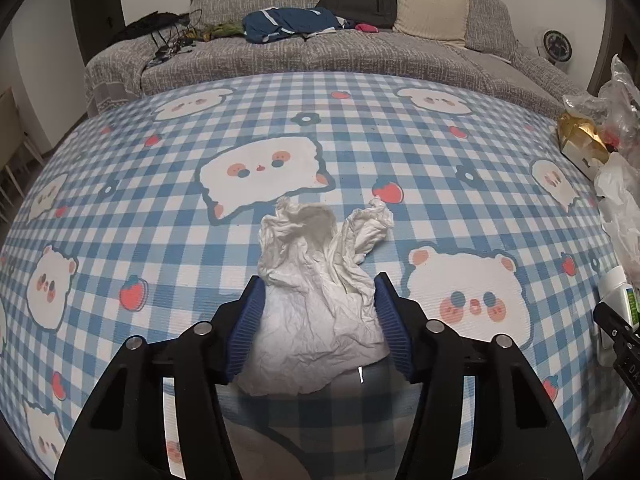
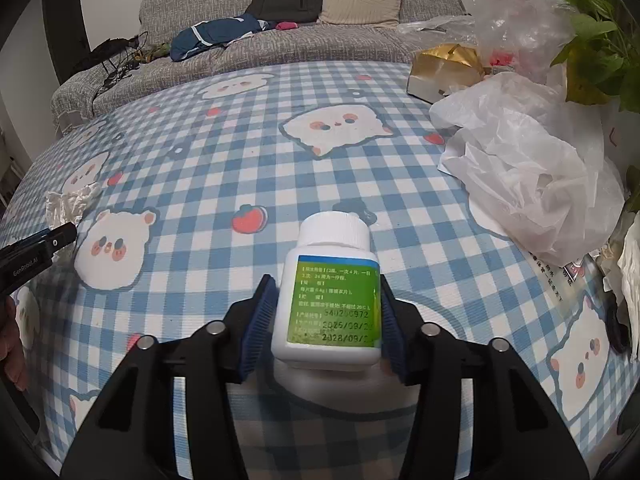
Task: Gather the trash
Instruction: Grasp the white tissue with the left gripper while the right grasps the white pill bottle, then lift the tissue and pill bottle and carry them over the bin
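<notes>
A crumpled white tissue [image 1: 316,300] lies on the blue checked tablecloth [image 1: 160,184], between the blue pads of my left gripper [image 1: 320,292]; the pads touch its sides. It also shows at the left edge of the right wrist view [image 2: 72,200]. My right gripper [image 2: 326,296] is shut on a white pill bottle [image 2: 332,300] with a green label and white cap, held upright just above the cloth. The bottle also shows at the right edge of the left wrist view [image 1: 618,292].
A white plastic bag [image 2: 520,176], a gold box [image 2: 444,68], clear plastic wrap [image 2: 516,20] and a leafy plant [image 2: 600,40] crowd the table's right side. A grey sofa [image 1: 320,56] with a backpack, cushion and clothes stands behind the table.
</notes>
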`<state>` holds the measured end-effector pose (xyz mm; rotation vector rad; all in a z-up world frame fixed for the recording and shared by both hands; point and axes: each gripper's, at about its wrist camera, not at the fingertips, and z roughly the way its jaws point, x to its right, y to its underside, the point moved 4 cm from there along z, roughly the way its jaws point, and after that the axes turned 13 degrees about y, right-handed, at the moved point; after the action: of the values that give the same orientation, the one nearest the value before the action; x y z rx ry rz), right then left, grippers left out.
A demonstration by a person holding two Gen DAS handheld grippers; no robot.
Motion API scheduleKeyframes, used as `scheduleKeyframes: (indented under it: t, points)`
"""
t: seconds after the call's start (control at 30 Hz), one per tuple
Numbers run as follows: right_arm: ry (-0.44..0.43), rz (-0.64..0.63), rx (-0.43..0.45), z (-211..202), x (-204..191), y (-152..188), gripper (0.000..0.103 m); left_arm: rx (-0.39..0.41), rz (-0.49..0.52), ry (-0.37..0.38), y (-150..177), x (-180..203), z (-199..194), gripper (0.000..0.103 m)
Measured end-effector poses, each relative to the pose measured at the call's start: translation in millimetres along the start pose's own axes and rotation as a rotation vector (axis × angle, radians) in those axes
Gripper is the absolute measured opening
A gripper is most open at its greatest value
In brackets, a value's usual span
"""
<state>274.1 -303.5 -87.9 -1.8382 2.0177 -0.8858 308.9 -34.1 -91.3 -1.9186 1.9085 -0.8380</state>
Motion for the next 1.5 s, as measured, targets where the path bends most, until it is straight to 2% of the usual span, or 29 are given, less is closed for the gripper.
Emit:
scheduleKeyframes:
  t: [0.07, 0.1, 0.13, 0.27, 0.63, 0.8, 1.5]
  points:
    - [-0.005, 0.001, 0.002, 0.5, 0.1, 0.3, 0.039, -0.002, 0.006, 0.006, 0.0, 3.2, 0.6, 0.034]
    - [-0.009, 0.003, 0.003, 0.6, 0.5, 0.4, 0.039, -0.005, 0.007, 0.009, 0.0, 4.7, -0.2, 0.03]
    - [-0.013, 0.006, 0.003, 0.7, 1.0, 0.5, 0.039, -0.004, 0.001, 0.013, 0.5, 5.6, -0.8, 0.021]
    - [-0.014, 0.008, 0.005, -0.4, 3.3, 0.7, 0.039, 0.004, 0.001, 0.006, 1.5, 10.4, -0.5, 0.012]
    - [-0.002, 0.001, 0.02, -9.2, 7.2, 2.8, 0.039, 0.005, -0.005, 0.011, 7.7, 10.8, -13.1, 0.009]
    - [0.004, -0.005, 0.042, -25.2, 8.7, 6.1, 0.039, 0.01, 0.006, 0.032, 14.0, 15.6, -27.6, 0.009]
    - [-0.013, -0.034, 0.11, -99.9, 6.6, 42.3, 0.039, 0.041, 0.047, 0.044, 70.3, 40.2, -105.1, 0.009]
